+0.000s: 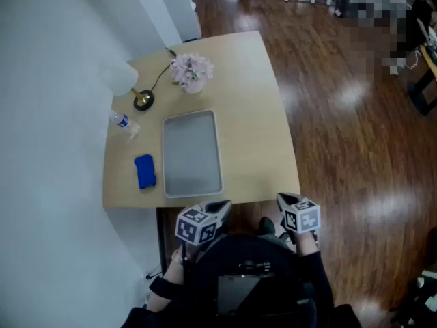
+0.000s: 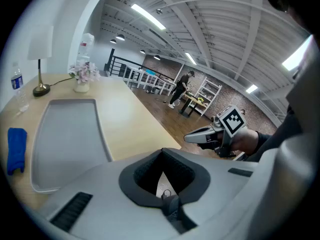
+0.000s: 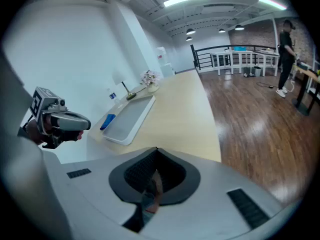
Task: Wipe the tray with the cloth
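Nearest: left gripper [image 1: 220, 206] and right gripper [image 1: 283, 198], both held just short of the near edge of the table [image 1: 256, 121], level with each other, fingers of each pressed together with nothing between. Next: tray [image 1: 191, 152], grey, empty, laid lengthwise with its near end close to that edge. Beside it, on the left and apart from its rim: cloth [image 1: 144, 171], blue, folded, lying on bare table, not yet picked up. Farther, on the wall side: bottle [image 1: 125, 123], clear, blue cap. Beyond: lamp [image 1: 143, 100] with round base and trailing cord, then flowers [image 1: 192, 70] in a small pot past the tray's far end. Wiping judged not begun. Possible faults: cloth missed or only nudged if approached with fingers unopened; cloth pinched by one corner and bunching under the stroke; unheld tray pushed along or off the near edge by a hard wipe; bottle toppled by a wide reach toward the cloth.
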Demonstrator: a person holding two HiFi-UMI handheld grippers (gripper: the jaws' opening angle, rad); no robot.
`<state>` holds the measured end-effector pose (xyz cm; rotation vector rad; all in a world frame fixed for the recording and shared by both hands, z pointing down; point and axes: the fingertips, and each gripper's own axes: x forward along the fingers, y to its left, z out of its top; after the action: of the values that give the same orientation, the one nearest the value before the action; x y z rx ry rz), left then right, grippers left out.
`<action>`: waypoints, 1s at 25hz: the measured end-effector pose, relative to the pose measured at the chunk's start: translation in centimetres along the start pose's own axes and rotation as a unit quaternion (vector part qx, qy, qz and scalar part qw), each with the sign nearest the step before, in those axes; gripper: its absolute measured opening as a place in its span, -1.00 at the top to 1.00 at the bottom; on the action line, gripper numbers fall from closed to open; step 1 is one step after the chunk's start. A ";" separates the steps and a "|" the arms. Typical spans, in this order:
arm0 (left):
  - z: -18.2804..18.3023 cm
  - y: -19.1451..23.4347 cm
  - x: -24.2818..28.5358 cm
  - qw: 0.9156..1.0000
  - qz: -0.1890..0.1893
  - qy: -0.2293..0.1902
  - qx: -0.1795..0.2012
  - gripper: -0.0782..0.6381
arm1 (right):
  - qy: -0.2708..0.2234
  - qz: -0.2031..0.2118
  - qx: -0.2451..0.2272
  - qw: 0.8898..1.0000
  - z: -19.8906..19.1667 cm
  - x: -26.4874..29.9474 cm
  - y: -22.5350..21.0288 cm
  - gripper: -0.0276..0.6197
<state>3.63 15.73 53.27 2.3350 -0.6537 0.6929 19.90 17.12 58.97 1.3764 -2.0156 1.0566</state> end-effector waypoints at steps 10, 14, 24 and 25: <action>-3.8 14.3 -11.8 0.997 0.065 -0.015 -0.033 0.78 | 0.008 0.047 -0.070 0.996 5.5 8.6 16.5 0.90; -6.2 18.4 -16.6 0.993 0.093 -0.022 -0.065 0.78 | 0.012 0.067 -0.102 0.992 6.9 10.4 22.7 0.90; -10.0 29.2 -20.3 0.981 0.152 -0.018 -0.116 0.78 | 0.042 0.094 -0.175 0.979 8.5 16.3 31.3 0.90; -9.9 30.1 -20.2 0.980 0.159 -0.017 -0.121 0.78 | 0.045 0.094 -0.173 0.979 8.6 16.6 31.1 0.90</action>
<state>-32.33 7.12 59.90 2.0433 -1.0805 0.6701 -14.87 7.11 55.99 0.9584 -2.1687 0.7786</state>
